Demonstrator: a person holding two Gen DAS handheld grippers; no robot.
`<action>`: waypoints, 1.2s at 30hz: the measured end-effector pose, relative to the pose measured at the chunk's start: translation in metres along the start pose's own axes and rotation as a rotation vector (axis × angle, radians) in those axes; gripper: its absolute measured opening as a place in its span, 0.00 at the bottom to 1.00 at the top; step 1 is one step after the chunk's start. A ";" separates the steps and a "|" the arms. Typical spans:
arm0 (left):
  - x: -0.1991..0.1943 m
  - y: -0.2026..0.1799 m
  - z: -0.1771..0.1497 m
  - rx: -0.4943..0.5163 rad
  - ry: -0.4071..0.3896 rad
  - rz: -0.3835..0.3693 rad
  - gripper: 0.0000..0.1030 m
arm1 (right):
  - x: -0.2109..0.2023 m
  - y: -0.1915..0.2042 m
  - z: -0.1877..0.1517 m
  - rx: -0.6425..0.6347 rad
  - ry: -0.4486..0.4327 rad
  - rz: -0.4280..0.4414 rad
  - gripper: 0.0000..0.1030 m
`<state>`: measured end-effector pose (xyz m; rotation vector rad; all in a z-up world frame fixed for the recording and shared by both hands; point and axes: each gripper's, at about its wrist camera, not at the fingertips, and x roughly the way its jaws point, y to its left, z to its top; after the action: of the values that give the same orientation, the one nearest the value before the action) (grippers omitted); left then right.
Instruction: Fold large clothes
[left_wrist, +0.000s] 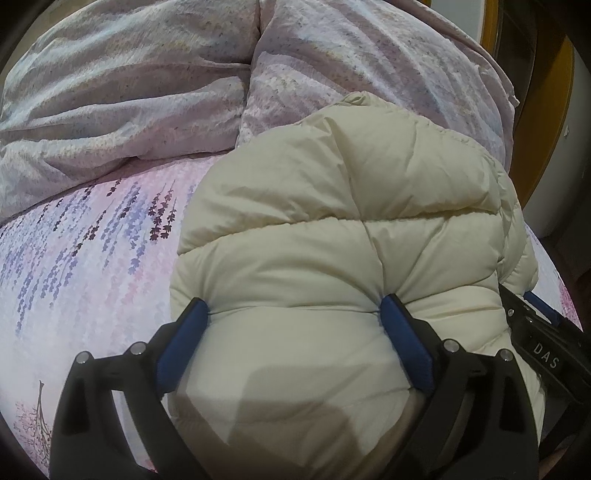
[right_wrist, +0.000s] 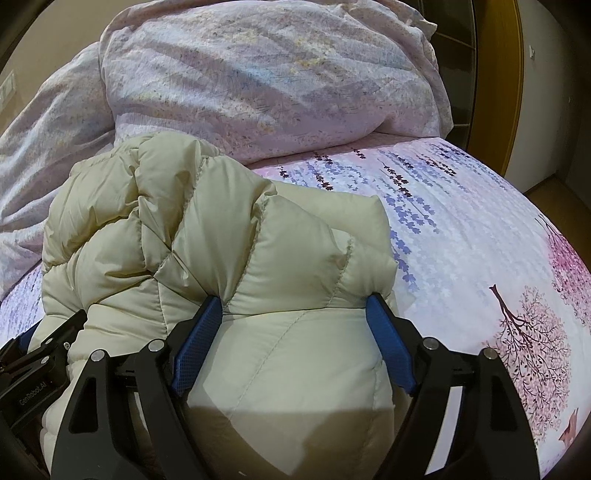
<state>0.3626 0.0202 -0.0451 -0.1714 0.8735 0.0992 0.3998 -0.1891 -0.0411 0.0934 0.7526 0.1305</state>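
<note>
— As the left gripper was squeezing a thick fold of the cream puffer jacket between its blue pads, why did it hold so much cloth?

— I think it was because the filling is bulky; a thin pinch would slip. The jaws stood rather wide apart, but the cloth bulged between them and puckered at both pads, so they were holding it, not standing free.

— And the right gripper?

— It did the same on the right part of the jacket, with its fingers pressed into the quilted seams. The two tools were just beside each other, so I judge they carried one edge together for a fold.

— Where was the jacket?

— It lay bunched on the flowered bed sheet, on the near side of the bed. Farther away was a crumpled duvet, and at the far right a brown wooden frame.

— Could any writing be read?

— Yes. On the right tool, seen from the left camera, were the letters "DAS". On the left tool, seen from the right camera, was "GenRobot.AI". I saw no label on the jacket.
</note>
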 end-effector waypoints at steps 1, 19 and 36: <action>0.000 0.000 0.000 0.000 0.001 0.000 0.92 | 0.000 0.000 0.000 0.000 0.000 0.000 0.79; -0.016 0.005 0.011 0.008 0.091 0.032 0.93 | 0.001 -0.013 0.017 0.034 0.208 0.040 0.87; -0.053 0.052 -0.006 -0.209 0.240 -0.215 0.91 | 0.003 -0.078 -0.005 0.380 0.519 0.413 0.99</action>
<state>0.3162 0.0694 -0.0133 -0.4793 1.0777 -0.0321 0.4059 -0.2657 -0.0570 0.5950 1.2646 0.4144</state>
